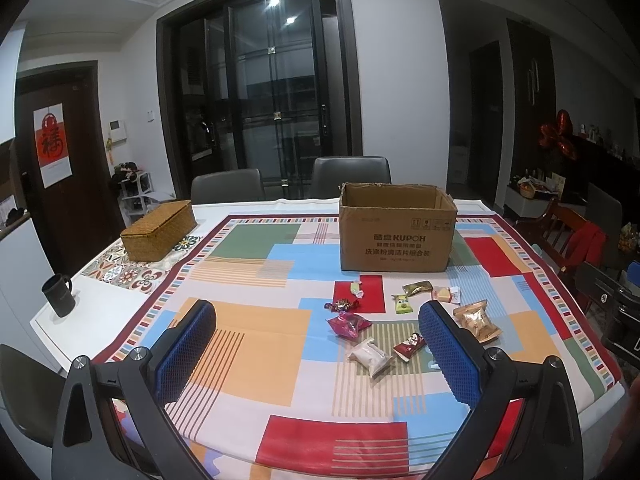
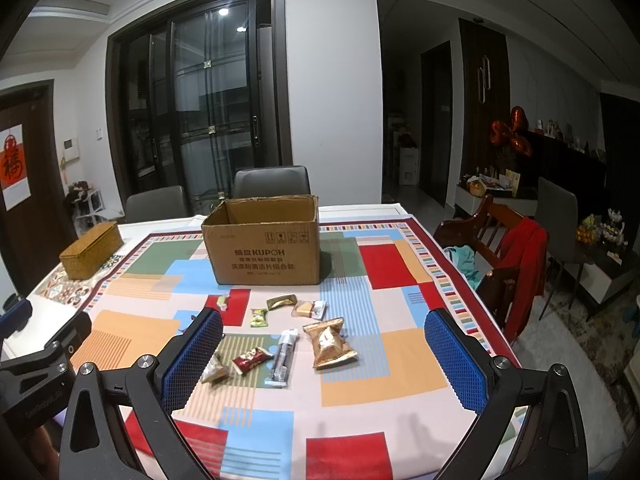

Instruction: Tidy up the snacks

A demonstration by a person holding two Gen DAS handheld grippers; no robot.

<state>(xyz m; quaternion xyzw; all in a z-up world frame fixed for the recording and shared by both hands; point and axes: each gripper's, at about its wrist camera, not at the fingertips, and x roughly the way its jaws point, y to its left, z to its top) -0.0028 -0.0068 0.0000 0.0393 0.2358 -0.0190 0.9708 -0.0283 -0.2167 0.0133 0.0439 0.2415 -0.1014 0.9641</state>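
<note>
both hand-held grippers, left and right, hover with jaws spread wide, gripping nothing.

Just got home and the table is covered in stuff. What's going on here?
Someone is sorting snacks with a handheld gripper in each hand. The left gripper and right gripper both hang open above the tablecloth, holding nothing. The wrapped snacks lie loose in front of the open cardboard box, which shows nothing inside from here.

Snacks before cardboard box; fingers apart
</note>
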